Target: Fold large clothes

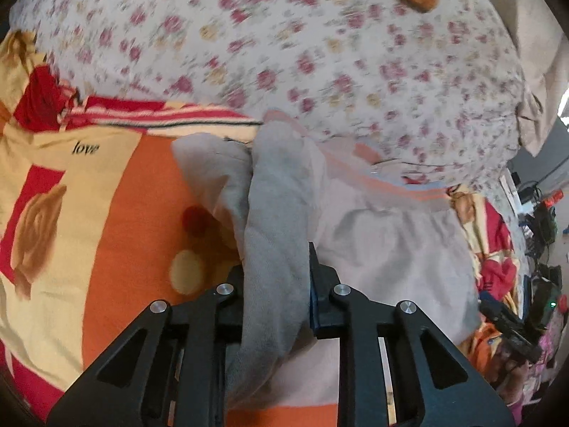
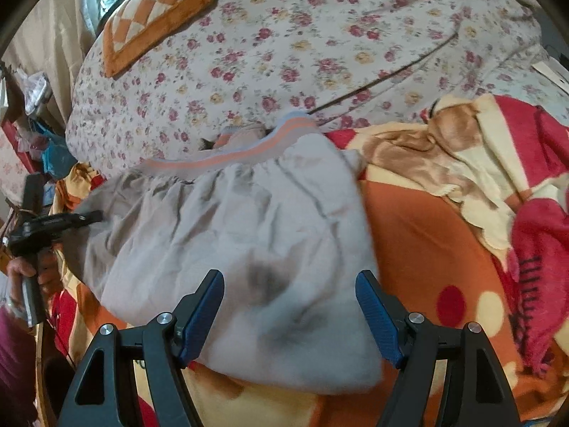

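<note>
Lying across the orange blanket (image 2: 426,235), grey garment (image 2: 227,235), striped waistband (image 2: 227,158) toward the floral sheet (image 2: 320,35); left gripper (image 1: 275,270) clamping a fold, right gripper (image 2: 290,306) hovering, fingers apart

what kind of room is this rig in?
Most likely a bedroom: the grey garment lies on a bed spread with a bright orange blanket, a floral quilt behind it and a checkered cushion on top.
</note>
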The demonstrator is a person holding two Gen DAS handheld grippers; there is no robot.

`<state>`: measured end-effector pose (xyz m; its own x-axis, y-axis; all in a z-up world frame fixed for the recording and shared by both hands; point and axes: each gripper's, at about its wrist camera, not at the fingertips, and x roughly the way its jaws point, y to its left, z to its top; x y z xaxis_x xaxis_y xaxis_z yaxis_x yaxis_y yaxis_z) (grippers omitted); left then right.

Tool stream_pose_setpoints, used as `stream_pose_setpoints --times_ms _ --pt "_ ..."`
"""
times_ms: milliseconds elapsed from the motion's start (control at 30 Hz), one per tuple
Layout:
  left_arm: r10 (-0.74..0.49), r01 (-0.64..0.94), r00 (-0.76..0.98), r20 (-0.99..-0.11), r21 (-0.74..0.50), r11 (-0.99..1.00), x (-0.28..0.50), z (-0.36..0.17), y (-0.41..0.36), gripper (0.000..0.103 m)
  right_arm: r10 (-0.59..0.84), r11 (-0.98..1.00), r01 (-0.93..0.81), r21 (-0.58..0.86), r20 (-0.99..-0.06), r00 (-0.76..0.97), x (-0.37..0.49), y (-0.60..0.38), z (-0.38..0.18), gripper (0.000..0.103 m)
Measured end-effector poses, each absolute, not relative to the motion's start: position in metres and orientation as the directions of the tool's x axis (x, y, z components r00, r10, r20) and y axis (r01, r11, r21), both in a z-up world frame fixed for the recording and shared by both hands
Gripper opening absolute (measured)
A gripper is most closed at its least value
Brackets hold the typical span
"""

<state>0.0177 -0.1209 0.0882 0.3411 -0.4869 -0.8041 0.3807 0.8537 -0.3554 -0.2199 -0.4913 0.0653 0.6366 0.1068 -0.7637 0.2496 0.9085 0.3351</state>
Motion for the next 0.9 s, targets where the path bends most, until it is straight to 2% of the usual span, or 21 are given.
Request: stream_pose_setpoints --times_ms 400,667,733,800,900 --pt "-0.542 0.513 0.312 -0.780 -0.342 0.787 -0.039 0.145 -0.222 0.014 0.001 0.873 0.388 0.294 -0.798 0.602 -0.239 -0.556 0.057 0.074" --pt "-0.583 0.591 0.245 -0.775 -0.357 0.723 -0.072 0.150 -0.312 0.000 -0.009 0.779 0.465 0.421 -0.733 0.680 -0.271 -0.605 0.055 0.074" --pt "-0.573 0.611 0.257 -0.778 -0.328 0.720 -0.080 0.150 -0.336 0.000 -0.007 0.765 0.467 0.443 -0.720 0.694 -0.276 -0.610 0.053 0.074" --pt "-0.590 0.615 0.220 -0.777 -0.359 0.702 -0.083 0.149 -0.348 0.000 -0.007 0.762 0.469 0.446 -0.719 0.695 -0.282 -0.613 0.049 0.074" --pt "-0.538 0.633 0.267 -0.800 -0.275 0.724 -0.086 0.155 -0.349 0.000 0.006 0.753 0.461 0.470 -0.705 0.709 -0.288 -0.618 0.046 0.074"
